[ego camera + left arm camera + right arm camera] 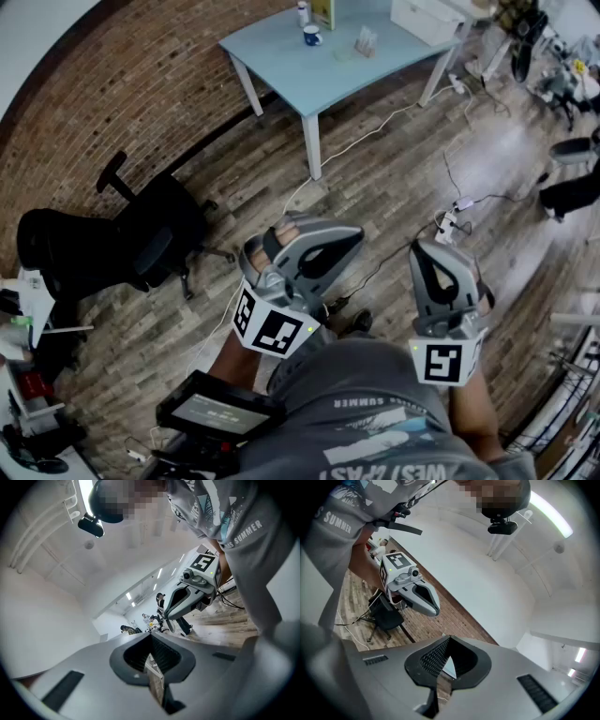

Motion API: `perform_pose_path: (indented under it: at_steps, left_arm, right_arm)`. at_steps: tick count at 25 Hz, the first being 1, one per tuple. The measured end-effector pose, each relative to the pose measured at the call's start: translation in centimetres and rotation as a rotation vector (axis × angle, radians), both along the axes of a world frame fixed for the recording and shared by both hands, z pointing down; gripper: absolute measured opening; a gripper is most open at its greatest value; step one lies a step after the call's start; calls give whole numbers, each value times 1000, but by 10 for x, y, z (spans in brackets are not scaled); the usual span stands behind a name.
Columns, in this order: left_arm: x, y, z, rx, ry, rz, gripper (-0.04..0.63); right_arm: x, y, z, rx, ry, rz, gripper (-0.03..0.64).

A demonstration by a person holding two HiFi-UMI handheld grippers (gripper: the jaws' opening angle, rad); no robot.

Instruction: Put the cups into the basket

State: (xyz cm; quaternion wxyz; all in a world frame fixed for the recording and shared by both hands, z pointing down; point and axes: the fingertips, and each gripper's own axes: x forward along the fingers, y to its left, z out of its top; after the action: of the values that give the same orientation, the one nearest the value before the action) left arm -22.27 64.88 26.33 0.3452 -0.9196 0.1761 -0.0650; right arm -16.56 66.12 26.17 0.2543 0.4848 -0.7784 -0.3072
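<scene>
Wood-plank floor (394, 187) and a brick wall (141, 84) fill the head view. Only this view shows the light-blue bench (328, 66), far ahead of the fingers, with a blue-and-white mug (312, 36) upright on it. The gripper views show instead the white ceiling (140, 550), the person's grey shirt (225, 517) and the opposite gripper. The left gripper (151, 638) and right gripper (449, 640) both have their fingers pressed together, with nothing between them.
</scene>
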Motion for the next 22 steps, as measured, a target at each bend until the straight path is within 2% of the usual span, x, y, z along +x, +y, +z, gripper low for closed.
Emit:
perform_pose_path:
  at_steps: [14,22]
  left_arm:
    - [-5,4,2,-5,2,2,2]
    - [-8,0,2,-12,4,4,2]
  right_arm:
    - [-8,5,5,-25,-61,-25,12]
    - [-12,2,2,-16,-58,-22,12]
